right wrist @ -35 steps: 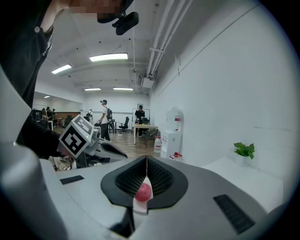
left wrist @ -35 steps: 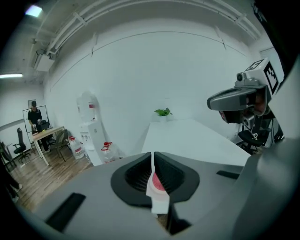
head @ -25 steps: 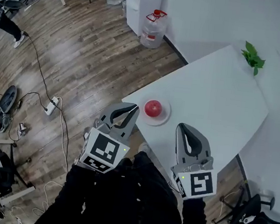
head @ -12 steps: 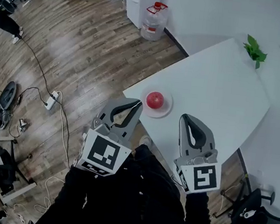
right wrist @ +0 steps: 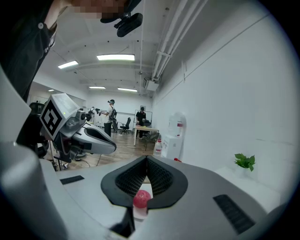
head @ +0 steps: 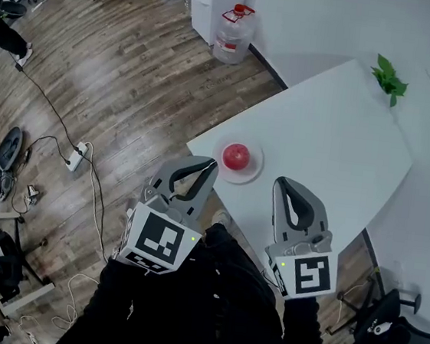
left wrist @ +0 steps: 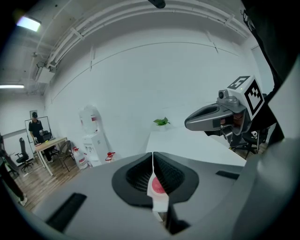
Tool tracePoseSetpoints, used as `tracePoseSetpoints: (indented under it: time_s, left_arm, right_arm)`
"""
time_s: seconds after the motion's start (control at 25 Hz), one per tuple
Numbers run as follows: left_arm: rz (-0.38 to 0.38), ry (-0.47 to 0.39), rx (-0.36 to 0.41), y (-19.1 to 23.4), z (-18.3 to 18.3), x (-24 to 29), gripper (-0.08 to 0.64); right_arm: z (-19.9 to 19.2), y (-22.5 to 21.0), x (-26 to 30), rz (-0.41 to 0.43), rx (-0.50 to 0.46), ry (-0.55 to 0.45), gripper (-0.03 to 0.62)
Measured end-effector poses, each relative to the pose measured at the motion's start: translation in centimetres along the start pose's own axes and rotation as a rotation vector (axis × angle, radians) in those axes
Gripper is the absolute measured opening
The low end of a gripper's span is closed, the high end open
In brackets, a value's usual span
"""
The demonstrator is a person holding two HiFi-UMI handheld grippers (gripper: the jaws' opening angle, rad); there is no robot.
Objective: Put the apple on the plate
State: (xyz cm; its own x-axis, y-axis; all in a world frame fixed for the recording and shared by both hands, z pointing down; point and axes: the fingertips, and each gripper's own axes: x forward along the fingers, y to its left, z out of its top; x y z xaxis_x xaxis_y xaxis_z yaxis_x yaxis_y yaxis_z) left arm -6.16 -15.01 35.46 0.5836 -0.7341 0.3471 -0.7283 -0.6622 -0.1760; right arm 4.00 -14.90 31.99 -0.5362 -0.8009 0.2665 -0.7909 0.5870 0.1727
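A red apple rests on a small white plate near the corner of the white table. My left gripper hovers just short of the plate, its tips closed together and holding nothing. My right gripper hangs over the table's near edge, right of the plate, jaws meeting at the tip and empty. Through the left gripper's jaw window the apple shows ahead, and likewise the apple shows in the right gripper view.
A small green plant stands at the table's far corner. Water bottles and a dispenser stand on the wood floor by the wall. Cables and a power strip lie on the floor at left. An office chair sits at lower right.
Both grippers and the apple keep nearly the same places; the view shifted slightly, so the table and plate sit a little higher in the picture.
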Motion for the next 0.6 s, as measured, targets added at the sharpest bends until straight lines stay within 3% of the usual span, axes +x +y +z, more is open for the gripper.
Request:
tracePoseSetpoints:
  time_s: [0.6]
  left_arm:
    - [-0.027,0.015,0.004,-0.18,-0.63,0.7,0.02]
  right_arm:
    - [0.13,-0.08,0.35,-0.004,-0.013,0.009,0.04]
